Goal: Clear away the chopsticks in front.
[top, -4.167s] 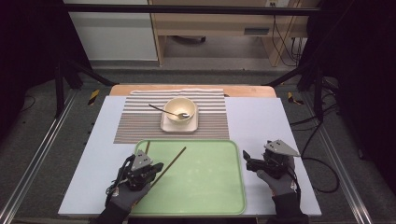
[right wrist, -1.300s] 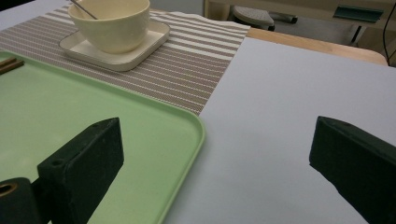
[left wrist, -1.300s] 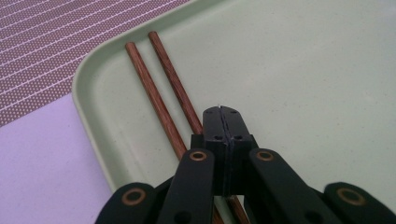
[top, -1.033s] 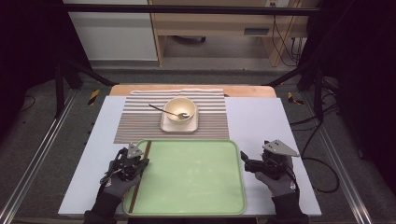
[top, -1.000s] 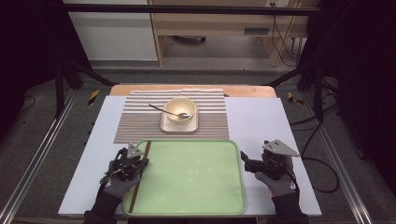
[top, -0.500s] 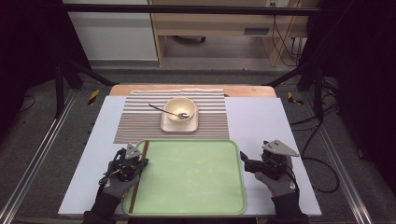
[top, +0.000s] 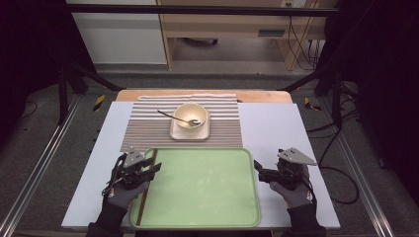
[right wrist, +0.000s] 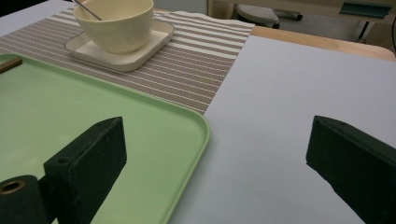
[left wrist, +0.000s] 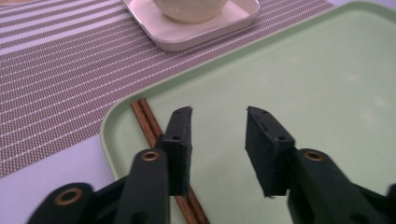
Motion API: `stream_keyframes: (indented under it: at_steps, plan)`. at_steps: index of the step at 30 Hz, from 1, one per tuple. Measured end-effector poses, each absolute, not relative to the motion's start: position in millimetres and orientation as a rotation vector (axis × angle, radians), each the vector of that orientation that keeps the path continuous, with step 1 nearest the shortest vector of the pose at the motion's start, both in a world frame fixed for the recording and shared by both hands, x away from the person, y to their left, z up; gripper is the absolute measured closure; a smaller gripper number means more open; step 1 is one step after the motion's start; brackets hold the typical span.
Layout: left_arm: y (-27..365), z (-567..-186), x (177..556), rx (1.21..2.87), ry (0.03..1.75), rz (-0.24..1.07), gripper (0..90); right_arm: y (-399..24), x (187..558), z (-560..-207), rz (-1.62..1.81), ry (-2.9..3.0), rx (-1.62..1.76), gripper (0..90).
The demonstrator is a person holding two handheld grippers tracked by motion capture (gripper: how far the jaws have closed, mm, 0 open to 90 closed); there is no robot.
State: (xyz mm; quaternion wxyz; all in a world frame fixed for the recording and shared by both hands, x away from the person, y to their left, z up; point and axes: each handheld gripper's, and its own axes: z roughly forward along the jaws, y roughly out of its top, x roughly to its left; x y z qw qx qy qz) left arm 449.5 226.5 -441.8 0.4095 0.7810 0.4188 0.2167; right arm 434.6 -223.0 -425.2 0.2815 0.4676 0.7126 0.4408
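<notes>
wooden chopsticks (left wrist: 148,122) on green tray (top: 207,217), left gripper (left wrist: 218,122) just opened, clear

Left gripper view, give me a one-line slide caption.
Left gripper, fingers just opened, above wooden chopsticks lying along the green tray's edge.
</notes>
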Motion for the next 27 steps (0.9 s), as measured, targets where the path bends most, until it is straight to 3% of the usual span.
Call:
stream_keyframes:
  at_steps: [11,27]
  plan:
    - [225,-418,461,1.906,1.016,0.576,32.2,-226,435,-423,1.199,1.893,1.263,5.3]
    - [225,-388,501,1.780,1.055,0.619,23.7,-227,436,-421,1.203,1.884,1.270,5.5]
